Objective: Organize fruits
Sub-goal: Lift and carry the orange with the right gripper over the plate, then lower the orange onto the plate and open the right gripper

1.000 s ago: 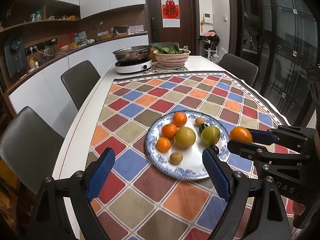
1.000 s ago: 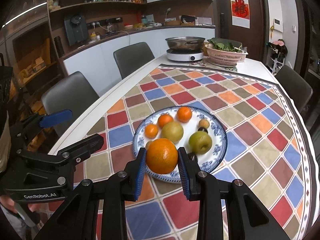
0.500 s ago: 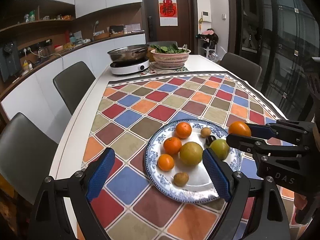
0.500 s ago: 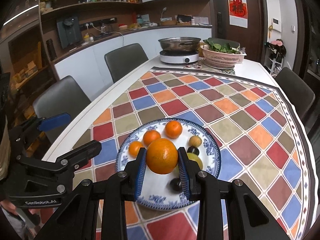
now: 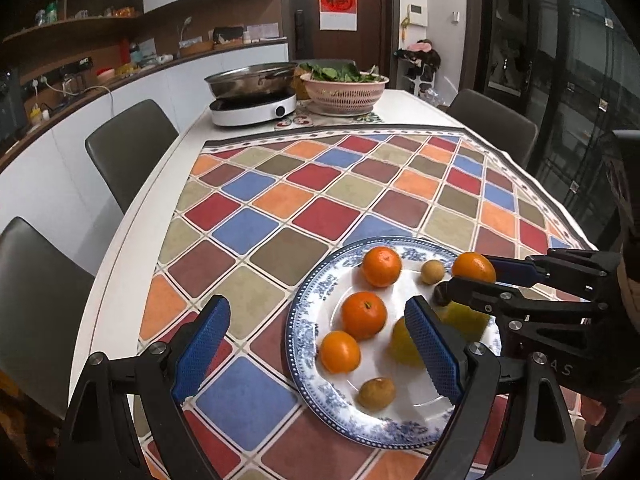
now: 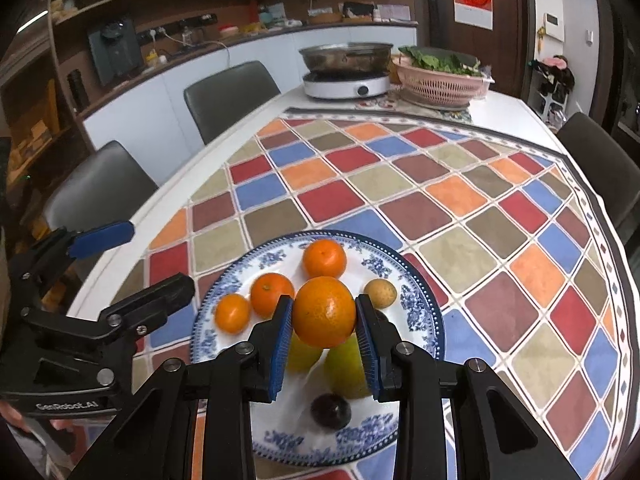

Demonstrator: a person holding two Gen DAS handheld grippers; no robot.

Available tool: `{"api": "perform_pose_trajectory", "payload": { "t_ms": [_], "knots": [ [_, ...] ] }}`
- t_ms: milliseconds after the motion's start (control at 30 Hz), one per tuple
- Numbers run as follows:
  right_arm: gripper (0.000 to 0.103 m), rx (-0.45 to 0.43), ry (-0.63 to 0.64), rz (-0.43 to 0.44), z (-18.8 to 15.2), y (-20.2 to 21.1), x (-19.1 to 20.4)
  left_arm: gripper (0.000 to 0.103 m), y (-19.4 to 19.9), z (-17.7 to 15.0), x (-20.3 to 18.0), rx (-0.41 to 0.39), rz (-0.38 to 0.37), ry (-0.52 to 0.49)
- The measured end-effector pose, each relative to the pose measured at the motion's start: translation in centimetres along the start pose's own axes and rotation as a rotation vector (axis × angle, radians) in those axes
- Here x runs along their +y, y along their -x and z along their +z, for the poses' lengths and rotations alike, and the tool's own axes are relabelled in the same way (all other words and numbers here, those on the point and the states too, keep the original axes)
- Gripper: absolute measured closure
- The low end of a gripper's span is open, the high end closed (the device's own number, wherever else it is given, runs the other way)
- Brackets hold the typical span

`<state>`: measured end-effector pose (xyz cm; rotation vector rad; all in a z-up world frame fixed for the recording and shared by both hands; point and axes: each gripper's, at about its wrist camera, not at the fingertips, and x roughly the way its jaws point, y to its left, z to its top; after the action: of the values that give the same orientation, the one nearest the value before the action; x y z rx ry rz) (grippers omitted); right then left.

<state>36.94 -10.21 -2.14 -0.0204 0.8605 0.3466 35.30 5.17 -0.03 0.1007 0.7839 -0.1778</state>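
While the right gripper (image 6: 324,334) is clamped on an orange (image 6: 324,311), that fruit hangs above the blue-and-white plate (image 6: 416,296), over two yellow-green fruits (image 6: 347,368). Blue pads (image 6: 280,344) press both sides of it. Left gripper (image 5: 316,344): fingers spread wide, nothing between them, held at the plate's near-left edge. On the plate: three small oranges (image 5: 363,315) in a line, two small tan fruits (image 5: 376,393), one dark plum-like fruit (image 6: 331,410). Plate sits on a checkered tablecloth (image 5: 304,200). Far end of the table: a steel pan (image 5: 252,82) on a white cooktop, and a pink basket of greens (image 5: 344,90) beside it.
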Motion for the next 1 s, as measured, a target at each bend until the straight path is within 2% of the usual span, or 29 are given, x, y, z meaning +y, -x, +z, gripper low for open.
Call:
{"api": "perform_pose_trajectory", "payload": {
  "t_ms": [267, 567, 800, 1000],
  "knots": [
    [0.071, 0.057, -0.005, -0.005, 0.2, -2.9, -0.4, 0.013, -1.2, -0.5, 0.8, 0.021, 0.005, 0.018],
    [0.070, 0.070, -0.022, 0.002, 0.0, -3.9, -0.7, 0.013, -1.2, -0.8, 0.9, 0.021, 0.009, 0.016],
    [0.070, 0.040, -0.016, -0.013, -0.4, -2.2, -0.4, 0.013, 0.3, -0.9, 0.4, -0.006, 0.014, 0.007],
    [0.070, -0.015, -0.020, -0.018, -0.6, 0.9, 0.0, 0.013, 2.9, -0.7, -0.2, -0.043, 0.004, 0.015]
  ]
}}
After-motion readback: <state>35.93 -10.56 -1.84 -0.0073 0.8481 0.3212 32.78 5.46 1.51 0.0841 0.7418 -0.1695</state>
